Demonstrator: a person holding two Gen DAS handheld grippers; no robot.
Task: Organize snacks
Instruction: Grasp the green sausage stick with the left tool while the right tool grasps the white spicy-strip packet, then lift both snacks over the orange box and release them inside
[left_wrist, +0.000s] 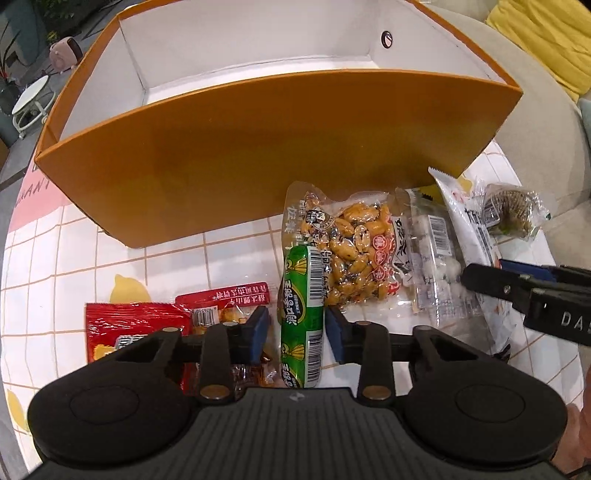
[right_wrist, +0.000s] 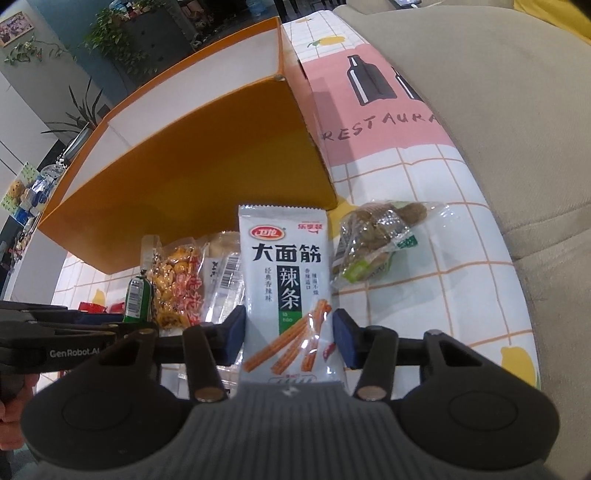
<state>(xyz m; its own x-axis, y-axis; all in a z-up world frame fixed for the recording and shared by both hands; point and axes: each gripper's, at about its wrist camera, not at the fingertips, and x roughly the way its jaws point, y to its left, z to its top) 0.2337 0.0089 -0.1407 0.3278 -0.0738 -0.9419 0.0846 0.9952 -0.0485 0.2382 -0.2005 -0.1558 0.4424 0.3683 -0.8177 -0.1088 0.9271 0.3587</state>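
A green sausage stick (left_wrist: 301, 317) lies lengthwise between the left gripper (left_wrist: 297, 330) pads, which pinch its sides, pointing toward the orange box (left_wrist: 258, 155) on the tablecloth (left_wrist: 110, 258). The right gripper (right_wrist: 290, 338) straddles an upright-reading white spicy-strip packet (right_wrist: 286, 291), its jaws closing in, contact unclear.

A lived-in room with a sofa and plants

A beige sofa (right_wrist: 517, 129) with a yellow cushion (left_wrist: 546, 40) curves past the grid-patterned tablecloth (right_wrist: 424, 206); leafy plants (right_wrist: 110, 33) trail over a dark cabinet (right_wrist: 159, 40), and a small white stool (left_wrist: 31, 103) stands on grey floor.
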